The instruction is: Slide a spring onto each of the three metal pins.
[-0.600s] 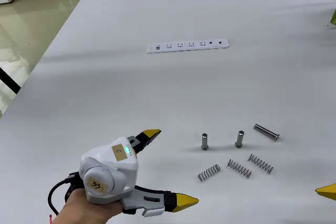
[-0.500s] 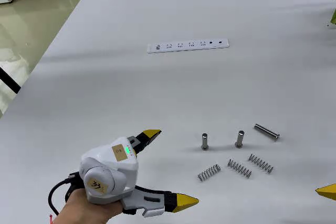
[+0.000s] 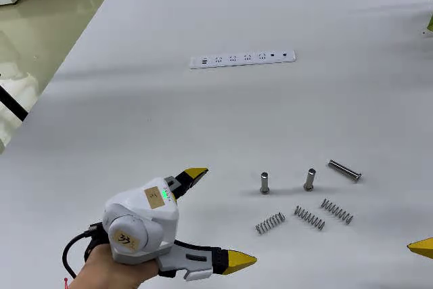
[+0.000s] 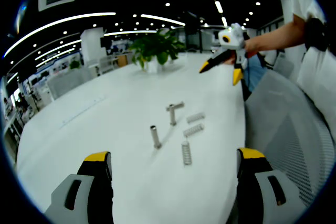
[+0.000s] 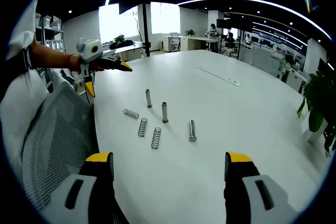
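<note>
Two short metal pins [image 3: 264, 182] [image 3: 310, 179] stand upright on the white table [image 3: 203, 113], and a third pin [image 3: 344, 170] lies flat to their right. Three loose springs [image 3: 270, 223] [image 3: 309, 217] [image 3: 336, 211] lie in a row just in front of them. My left gripper [image 3: 220, 216] hovers open to the left of the springs, holding nothing. In the left gripper view the nearest spring [image 4: 186, 152] lies just beyond the open jaws. My right gripper [image 4: 220, 72] is held open above the table's far side, also holding nothing. In the right gripper view the pins [image 5: 164, 112] and springs [image 5: 142, 126] lie well ahead.
A white power strip [image 3: 242, 59] lies farther back on the table. A potted plant [image 4: 157, 51] stands at one end. A grey mesh chair [image 5: 52, 140] is beside the table's near edge. The floor drops away past the table's left edge [image 3: 61, 65].
</note>
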`<action>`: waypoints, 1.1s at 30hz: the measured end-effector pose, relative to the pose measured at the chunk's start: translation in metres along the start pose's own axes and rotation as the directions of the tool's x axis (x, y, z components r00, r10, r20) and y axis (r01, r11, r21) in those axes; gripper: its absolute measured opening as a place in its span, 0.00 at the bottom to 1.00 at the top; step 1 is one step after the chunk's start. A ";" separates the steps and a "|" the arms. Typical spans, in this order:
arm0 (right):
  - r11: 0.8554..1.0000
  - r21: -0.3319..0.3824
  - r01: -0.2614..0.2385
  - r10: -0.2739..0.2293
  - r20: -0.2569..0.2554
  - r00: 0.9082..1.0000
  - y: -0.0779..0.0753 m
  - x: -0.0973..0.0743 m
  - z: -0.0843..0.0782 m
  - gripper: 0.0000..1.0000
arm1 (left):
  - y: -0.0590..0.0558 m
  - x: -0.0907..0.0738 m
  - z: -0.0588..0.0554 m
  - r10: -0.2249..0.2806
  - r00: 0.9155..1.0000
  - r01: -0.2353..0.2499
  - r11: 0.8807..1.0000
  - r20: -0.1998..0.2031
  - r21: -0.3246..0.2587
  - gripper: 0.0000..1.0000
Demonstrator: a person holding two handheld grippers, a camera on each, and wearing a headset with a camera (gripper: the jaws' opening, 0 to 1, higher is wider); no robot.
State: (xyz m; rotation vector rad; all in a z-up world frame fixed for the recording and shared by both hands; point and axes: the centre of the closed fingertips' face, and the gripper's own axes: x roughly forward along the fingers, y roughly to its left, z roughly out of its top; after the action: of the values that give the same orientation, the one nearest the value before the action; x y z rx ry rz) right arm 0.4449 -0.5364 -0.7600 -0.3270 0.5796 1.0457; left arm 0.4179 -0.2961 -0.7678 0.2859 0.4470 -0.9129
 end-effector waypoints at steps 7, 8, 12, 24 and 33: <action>1.000 -0.003 0.001 -0.001 -0.007 1.000 -0.001 0.000 -0.001 0.88 | 0.000 0.001 0.000 -0.002 1.000 0.002 1.000 0.001 -0.003 1.00; 1.000 -0.003 0.001 -0.001 -0.007 1.000 -0.001 0.001 0.000 0.88 | 0.000 0.001 -0.001 -0.002 1.000 0.002 1.000 0.000 -0.004 1.00; 1.000 -0.003 0.002 -0.002 -0.010 1.000 -0.003 0.001 0.001 0.87 | 0.000 0.001 -0.001 -0.004 1.000 0.004 1.000 0.002 -0.004 1.00; 1.000 -0.016 -0.002 0.002 -0.025 1.000 -0.013 0.009 0.010 0.82 | 0.000 0.003 0.002 -0.003 1.000 0.003 1.000 0.013 -0.008 1.00; 0.999 -0.041 -0.007 0.004 -0.064 0.998 -0.025 0.028 0.025 0.70 | 0.000 0.004 0.003 -0.007 1.000 0.008 1.000 0.018 -0.011 1.00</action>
State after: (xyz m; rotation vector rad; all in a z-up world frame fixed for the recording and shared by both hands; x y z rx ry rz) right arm 0.4848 -0.5152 -0.7569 -0.3963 0.6171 1.0564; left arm 0.4204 -0.3005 -0.7673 0.2661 0.4372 -0.9194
